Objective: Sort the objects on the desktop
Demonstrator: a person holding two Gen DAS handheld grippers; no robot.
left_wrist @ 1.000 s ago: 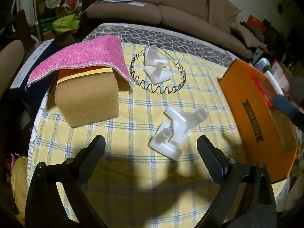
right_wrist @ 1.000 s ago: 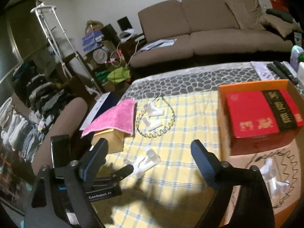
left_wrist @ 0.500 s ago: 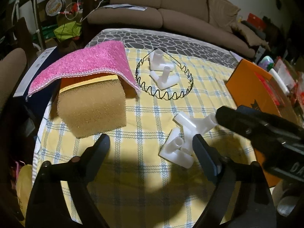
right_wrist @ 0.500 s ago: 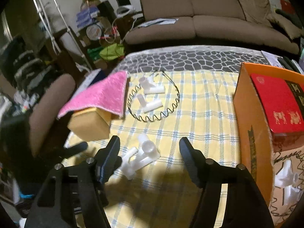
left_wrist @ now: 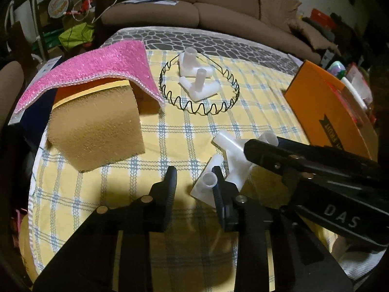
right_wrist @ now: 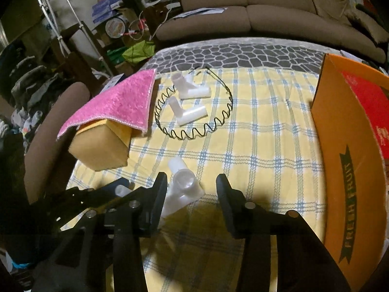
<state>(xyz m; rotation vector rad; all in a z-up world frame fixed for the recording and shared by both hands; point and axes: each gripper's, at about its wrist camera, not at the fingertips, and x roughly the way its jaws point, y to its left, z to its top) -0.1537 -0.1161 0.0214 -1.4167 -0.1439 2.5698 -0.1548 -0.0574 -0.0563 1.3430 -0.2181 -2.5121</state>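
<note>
White plastic pipe fittings (left_wrist: 233,160) lie as a pair on the yellow-and-blue checked tablecloth (left_wrist: 170,131), near the front edge. Left gripper (left_wrist: 194,180) sits low over the cloth, jaws apart, nothing between them; its right finger (left_wrist: 218,187) is just beside the nearer fitting's open socket, contact unclear. Right gripper (right_wrist: 192,189) has jaws spread, straddling the farther fitting (right_wrist: 182,189) of that pair; not clamped, left finger (right_wrist: 158,194) close to or touching the plastic, cannot tell which. In the left wrist view the right gripper's black body (left_wrist: 316,170) crosses in front of the fittings from the right.

Farther back, a black wavy wire headband (left_wrist: 199,90) lies on the cloth, ringing two more white fittings (left_wrist: 197,75). To its left, a yellow sponge block (left_wrist: 94,131) with a pink scouring cloth (left_wrist: 92,65) draped over its top. Orange cardboard box (right_wrist: 350,160) printed "FRESH FRUIT" stands on the right side, a red box (right_wrist: 372,104) inside it. Brown sofa (right_wrist: 267,12) behind the table.
</note>
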